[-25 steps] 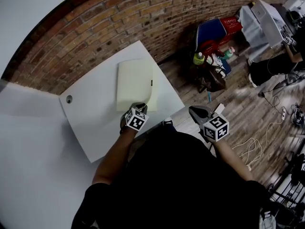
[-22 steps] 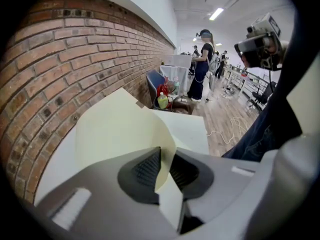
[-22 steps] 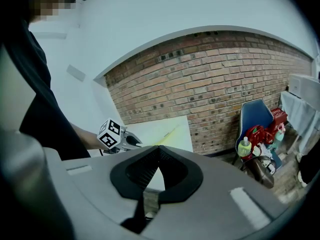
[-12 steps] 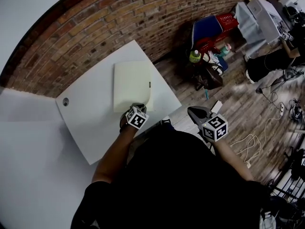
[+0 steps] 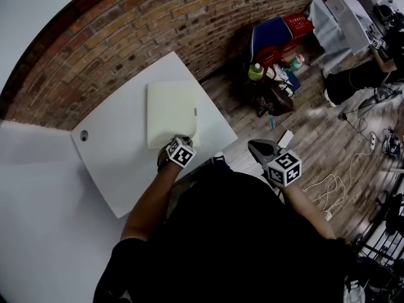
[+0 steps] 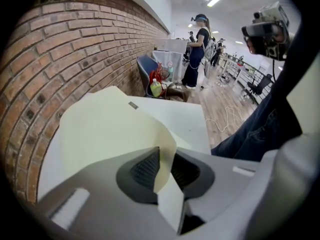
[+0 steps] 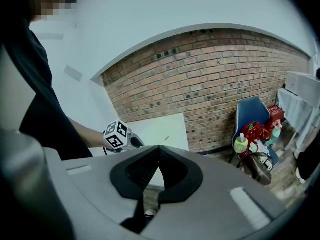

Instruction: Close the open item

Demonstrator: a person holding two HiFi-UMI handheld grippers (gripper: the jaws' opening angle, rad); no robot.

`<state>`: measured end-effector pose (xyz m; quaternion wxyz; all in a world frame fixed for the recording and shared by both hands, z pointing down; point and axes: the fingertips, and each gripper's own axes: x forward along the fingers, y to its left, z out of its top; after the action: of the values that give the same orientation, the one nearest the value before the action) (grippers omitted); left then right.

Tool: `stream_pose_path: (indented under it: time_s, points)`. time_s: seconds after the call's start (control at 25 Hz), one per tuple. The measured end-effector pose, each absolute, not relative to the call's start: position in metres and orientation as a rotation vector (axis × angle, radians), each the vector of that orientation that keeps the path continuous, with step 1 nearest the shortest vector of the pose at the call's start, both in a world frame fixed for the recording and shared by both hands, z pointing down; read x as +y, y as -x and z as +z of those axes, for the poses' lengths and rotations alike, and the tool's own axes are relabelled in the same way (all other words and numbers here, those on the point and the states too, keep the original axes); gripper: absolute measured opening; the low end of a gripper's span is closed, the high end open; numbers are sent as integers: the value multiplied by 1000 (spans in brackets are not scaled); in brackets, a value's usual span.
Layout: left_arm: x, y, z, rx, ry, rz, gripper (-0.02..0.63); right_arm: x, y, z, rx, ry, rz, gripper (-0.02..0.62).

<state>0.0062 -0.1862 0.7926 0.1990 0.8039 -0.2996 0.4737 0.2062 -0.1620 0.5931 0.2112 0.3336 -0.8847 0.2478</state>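
On the white table [image 5: 120, 169], left of centre, the cream folder [image 5: 169, 109] has its cover nearly down; my left gripper [image 5: 184, 139] has just been opening its jaws, loose around the cover's corner, and my right gripper [image 7: 158, 154] is pressed together, empty.

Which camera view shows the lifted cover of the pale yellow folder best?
The left gripper view: the cover curls up between the left gripper's jaws, which have just been opening. The head view shows the folder small, from above; the right gripper view only a distant sliver.
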Motion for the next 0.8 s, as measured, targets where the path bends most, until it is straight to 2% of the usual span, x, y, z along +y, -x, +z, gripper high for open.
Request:
stream_pose_path:
  time_s: [0.8]
  points:
    - [-187,-12,806,-697,-2165,1432,64,-166,-221,598,-2453,-933,709,3]
